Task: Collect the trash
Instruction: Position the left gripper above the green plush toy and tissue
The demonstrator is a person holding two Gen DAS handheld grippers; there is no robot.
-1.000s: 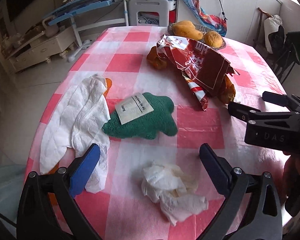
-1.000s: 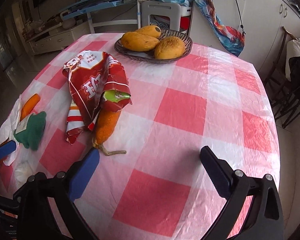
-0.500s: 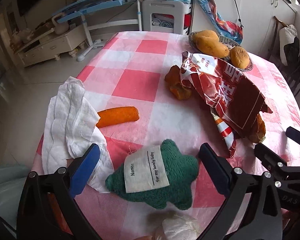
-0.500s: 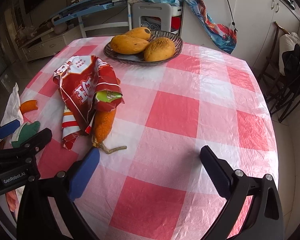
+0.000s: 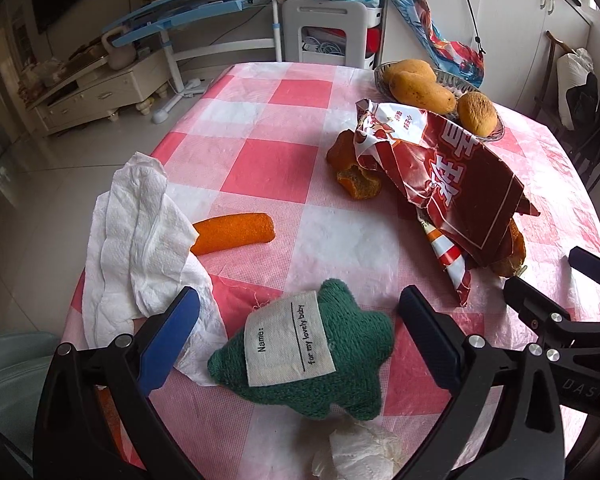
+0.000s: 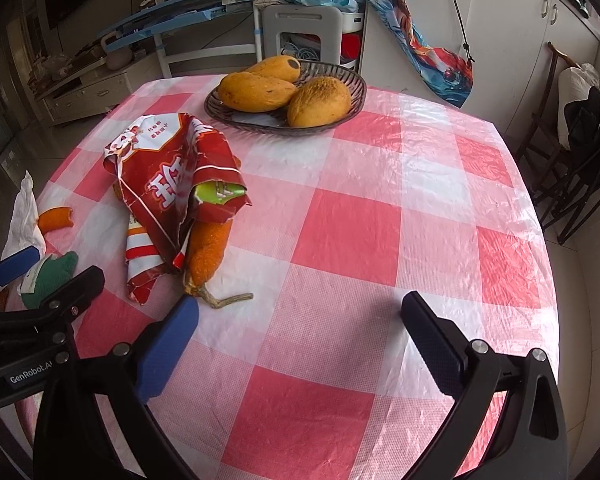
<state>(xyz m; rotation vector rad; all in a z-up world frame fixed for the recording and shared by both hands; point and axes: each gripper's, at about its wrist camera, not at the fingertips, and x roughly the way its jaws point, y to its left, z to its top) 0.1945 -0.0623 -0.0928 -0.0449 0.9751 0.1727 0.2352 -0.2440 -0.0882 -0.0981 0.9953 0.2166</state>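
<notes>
Left gripper (image 5: 296,332): jaws spread wide, holding nothing, poised over the green knitted toy (image 5: 312,360).
Right gripper (image 6: 296,332): also wide apart and empty, over bare checked tablecloth (image 6: 380,240), to the right of the toy.
Crumpled tissue (image 5: 360,456): just nearer than the toy, at the table's near edge — not yet picked up.
White paper towel (image 5: 140,240): left of the toy, draped over the table edge.
Red snack wrapper (image 5: 452,172): beyond the toy and to its right, lying over orange scraps.
Progress: by my reading nothing is gathered yet; all the trash lies loose.
Left view only: the tissue and the orange peel (image 5: 354,168) left of the wrapper.
Right view only: the stalked orange piece (image 6: 208,252) under the wrapper, and the whole fruit basket (image 6: 340,120) far beyond the toy.
</notes>
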